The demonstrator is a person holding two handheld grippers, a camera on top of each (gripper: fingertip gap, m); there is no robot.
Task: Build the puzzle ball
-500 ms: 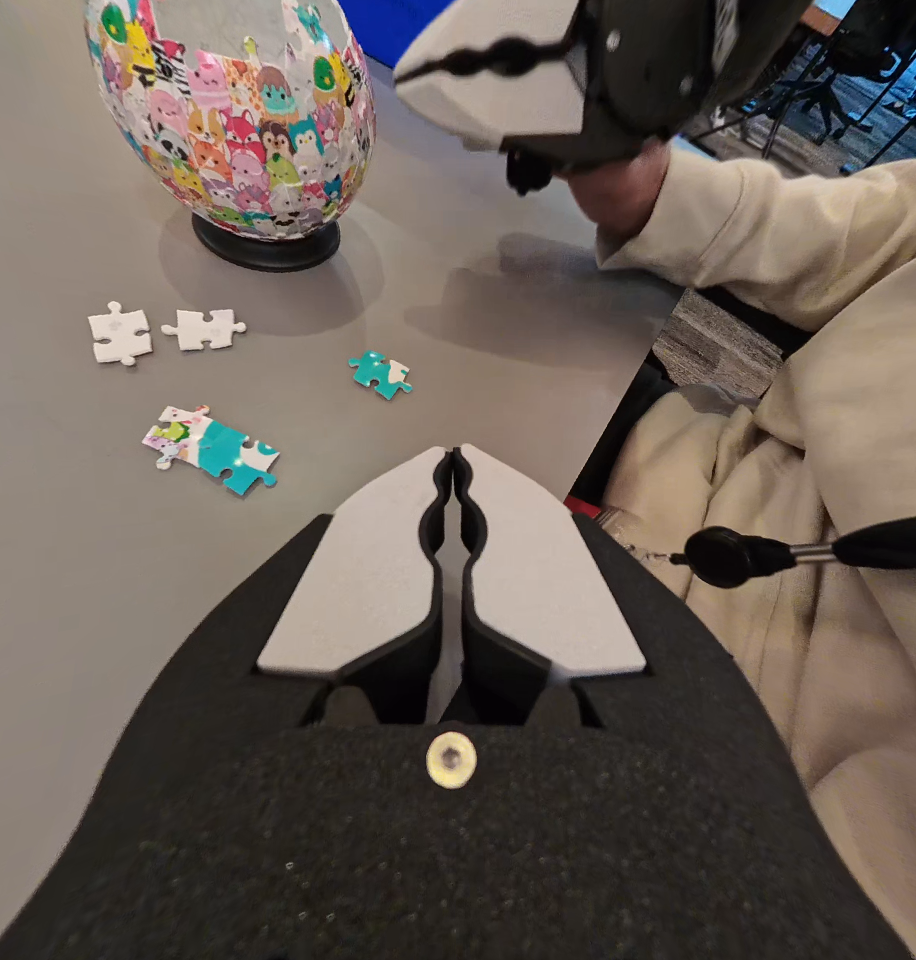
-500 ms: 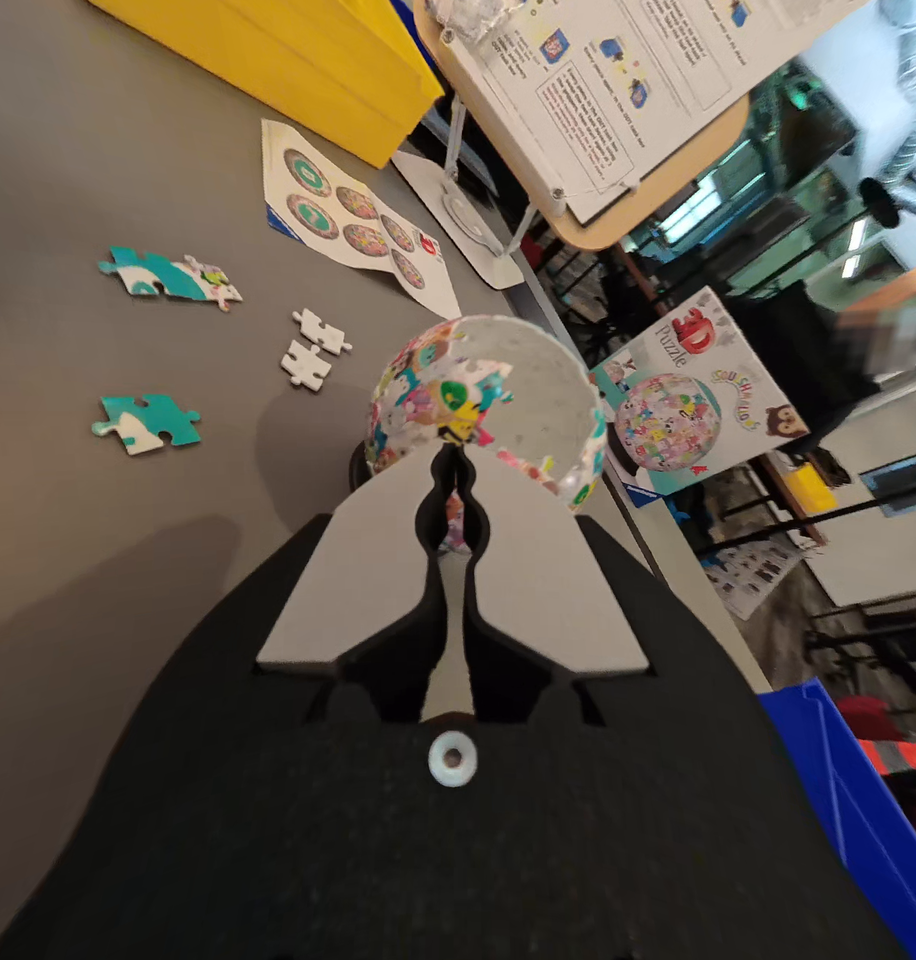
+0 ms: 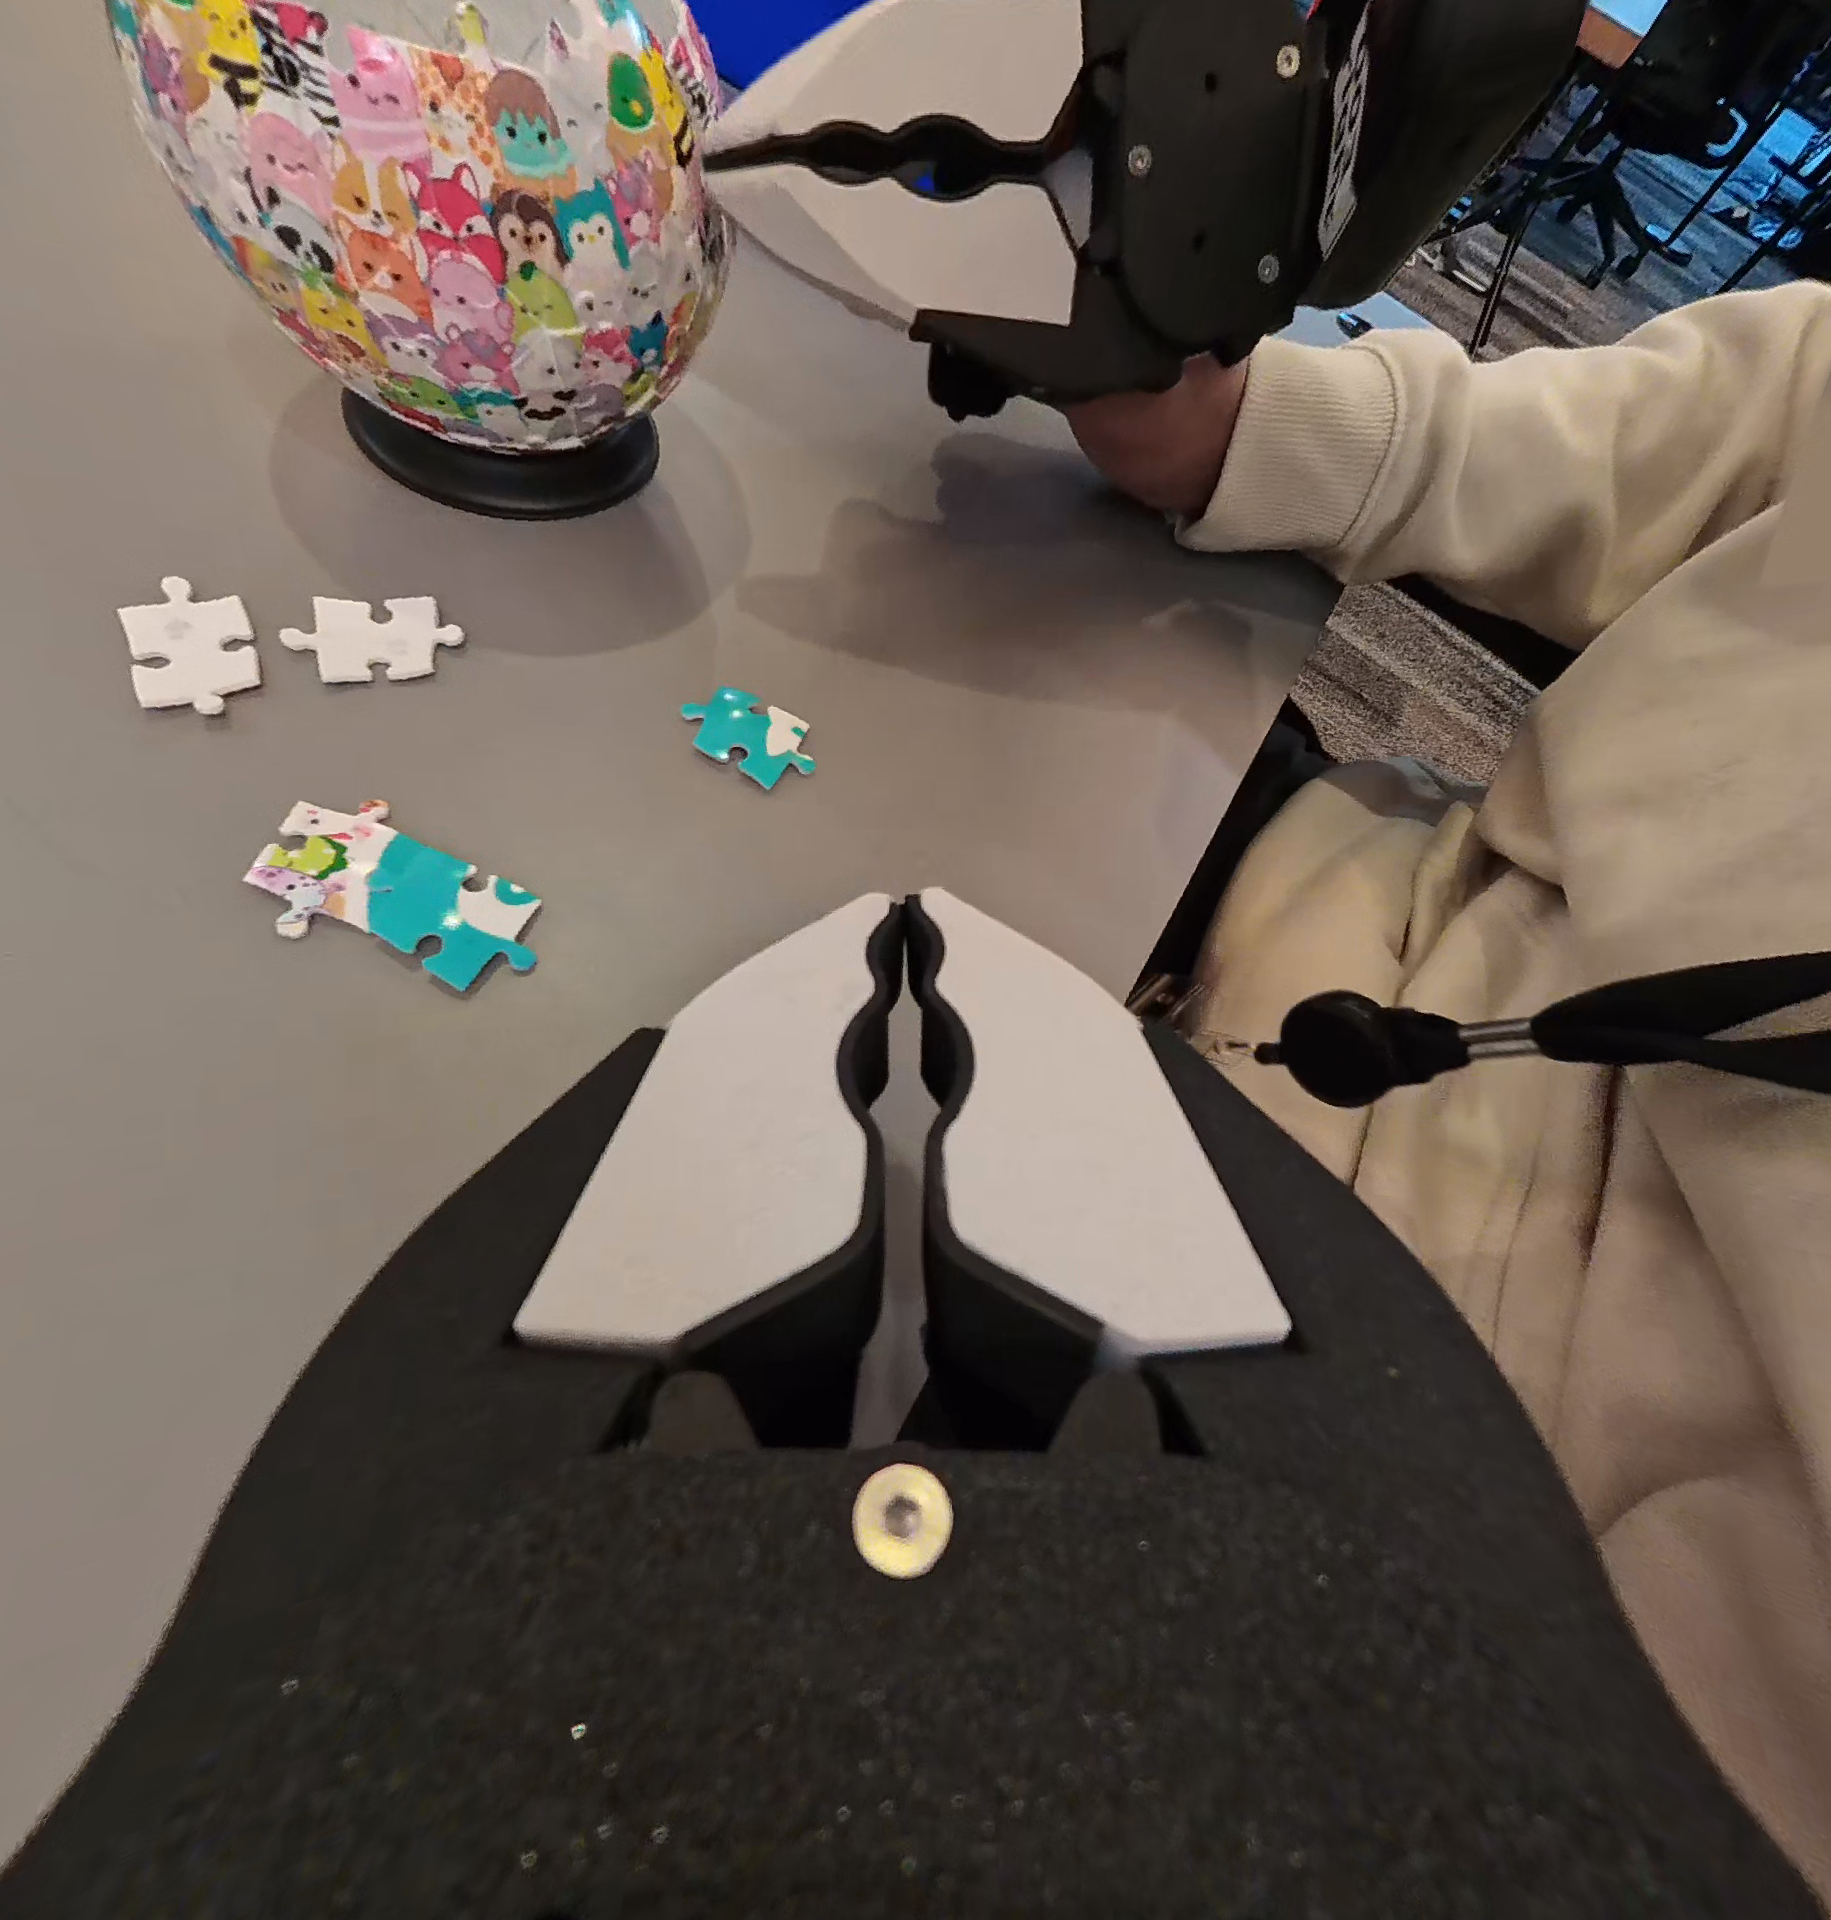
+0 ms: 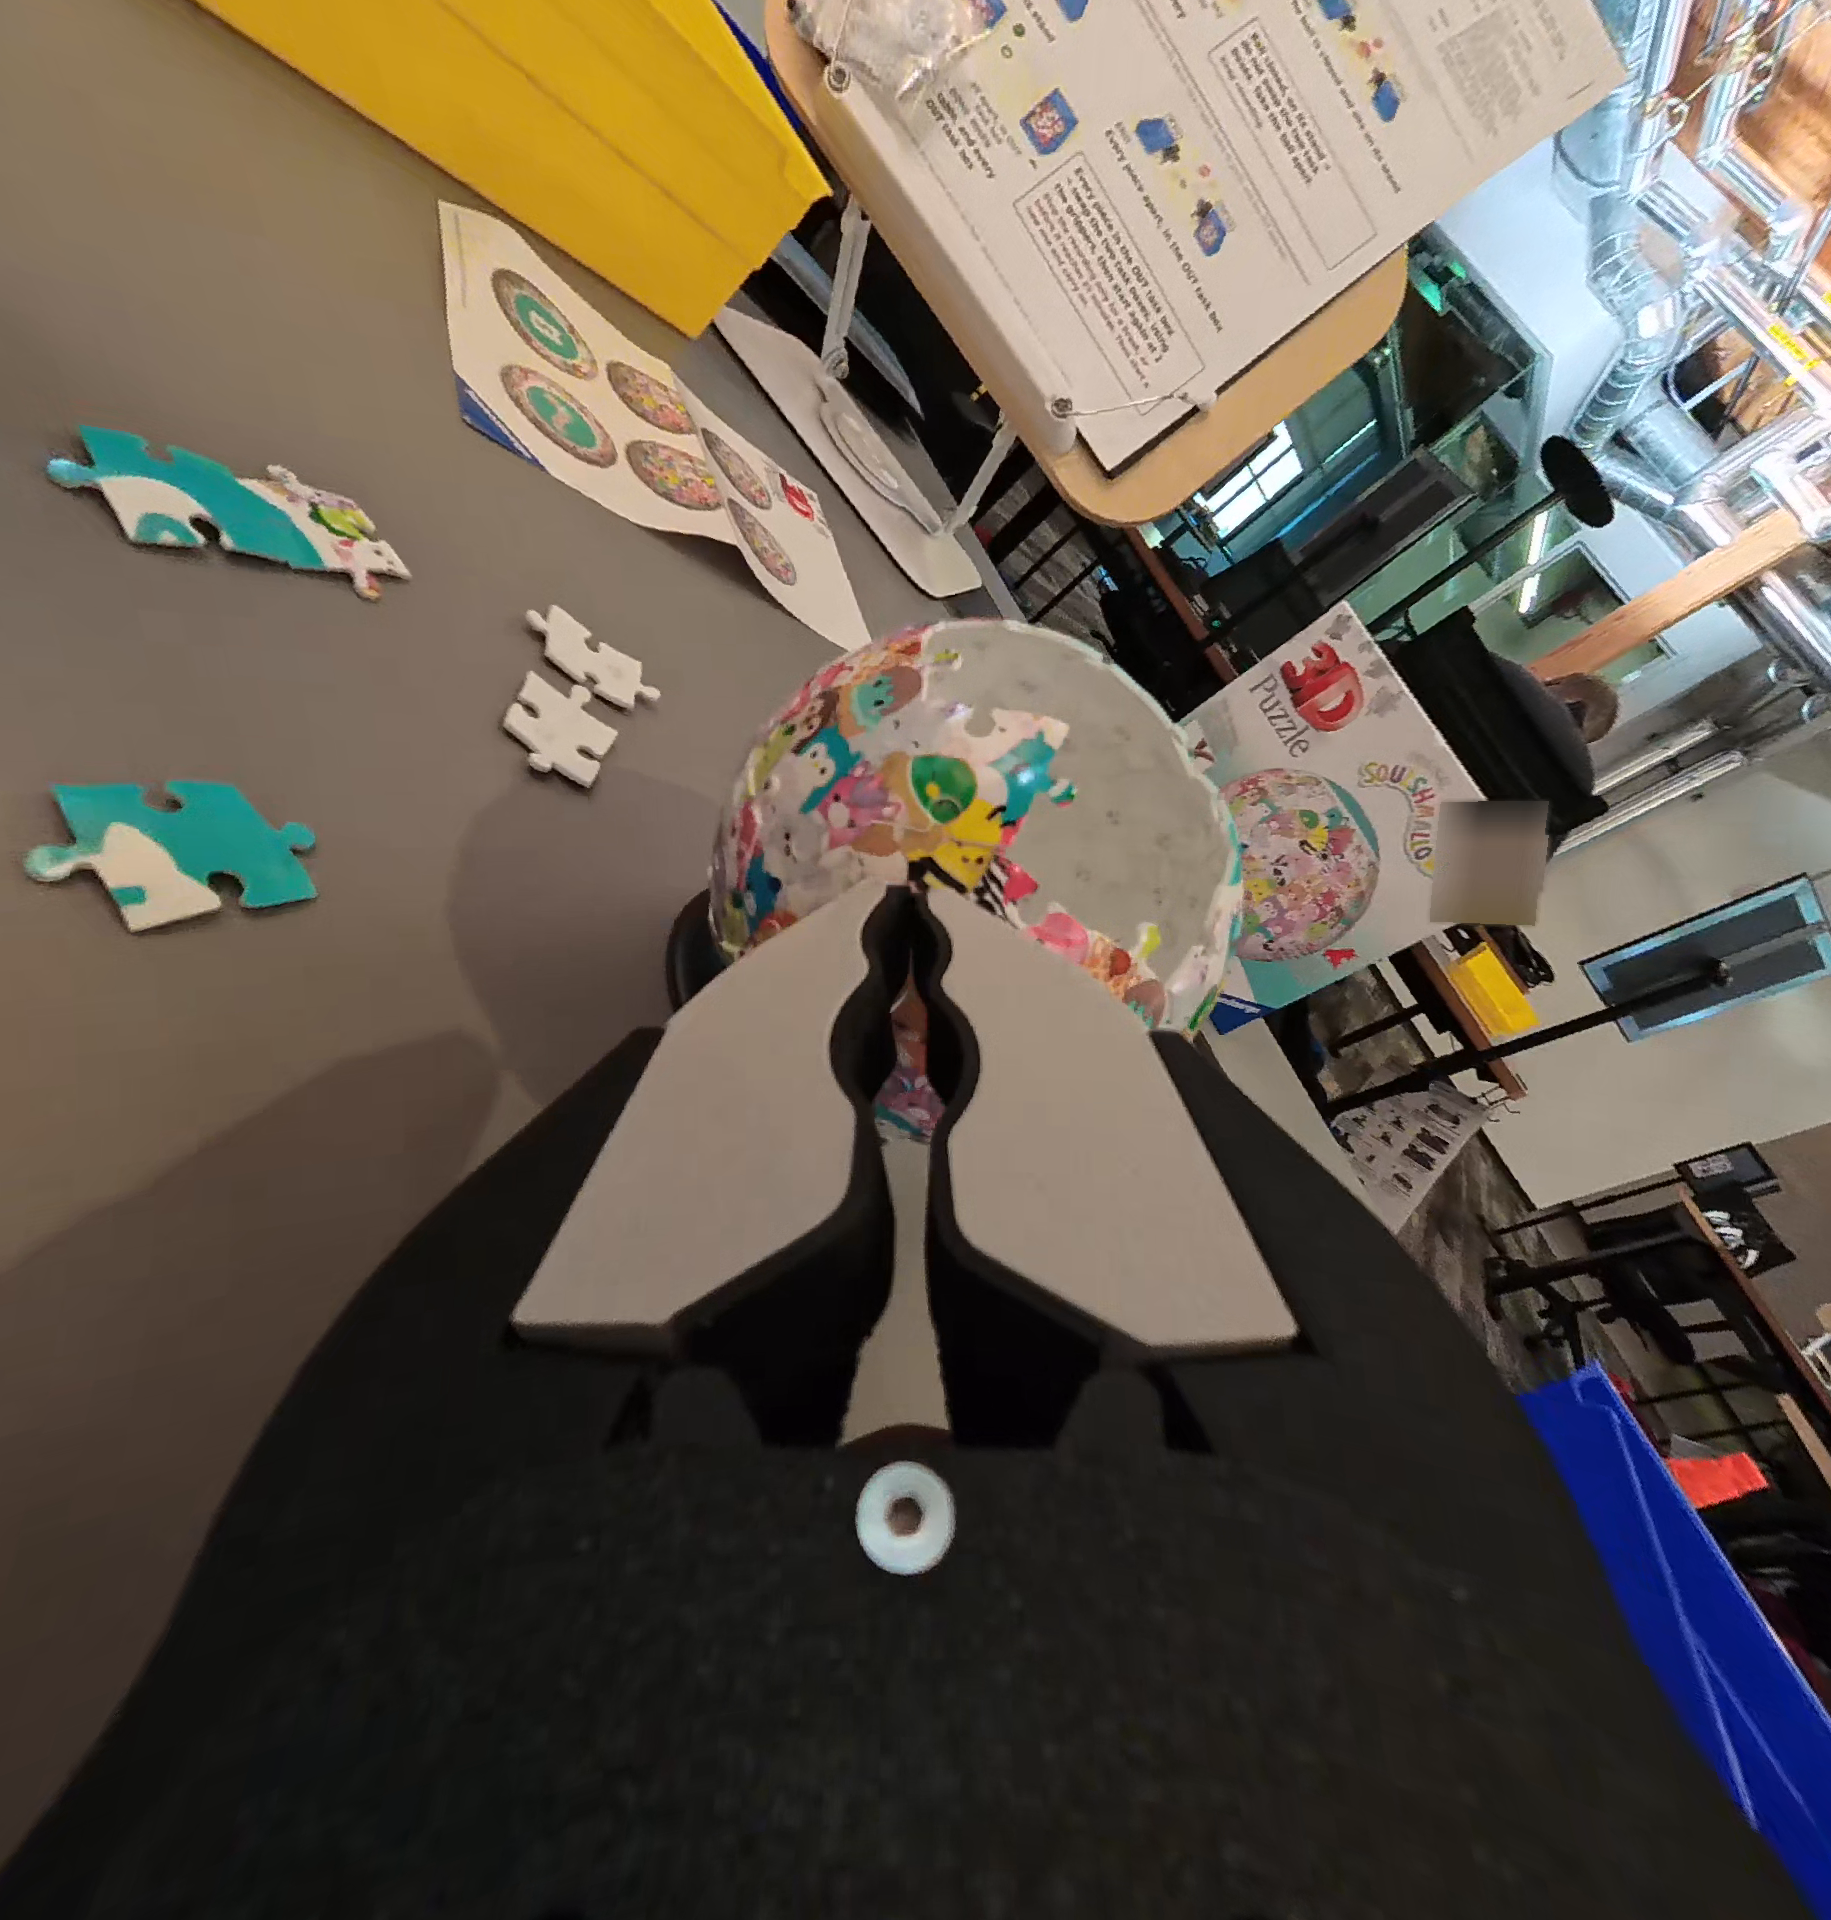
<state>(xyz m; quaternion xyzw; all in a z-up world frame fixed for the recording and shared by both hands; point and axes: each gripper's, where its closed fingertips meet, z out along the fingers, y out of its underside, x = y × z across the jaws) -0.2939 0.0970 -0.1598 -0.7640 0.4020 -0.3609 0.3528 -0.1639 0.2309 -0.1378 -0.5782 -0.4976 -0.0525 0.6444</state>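
Observation:
The puzzle ball (image 3: 443,239), covered in colourful animal pictures, stands on a black ring stand (image 3: 495,468); its top is open, showing its white inside (image 4: 1098,790). My right gripper (image 4: 906,902) is shut with its tips against the ball's near rim; in the left wrist view (image 3: 713,156) it touches the ball's right side. I see no piece between its fingers. My left gripper (image 3: 906,904) is shut and empty, low over the table. Loose on the table are two white face-down pieces (image 3: 189,644) (image 3: 371,639), a teal piece (image 3: 750,736) and a joined teal strip (image 3: 391,894).
A yellow bin (image 4: 537,104), a picture leaflet (image 4: 620,416), an instruction board on a stand (image 4: 1150,208) and the puzzle box (image 4: 1326,821) lie beyond the ball. A blue bin (image 4: 1669,1558) is at right. The table edge (image 3: 1233,831) and a cream sleeve (image 3: 1462,436) are close by. Some 20 cm of space lies between my two pairs of fingers.
My right gripper has moved in to the ball, and its tips now touch the rim. The left gripper has barely moved. Both stay shut.

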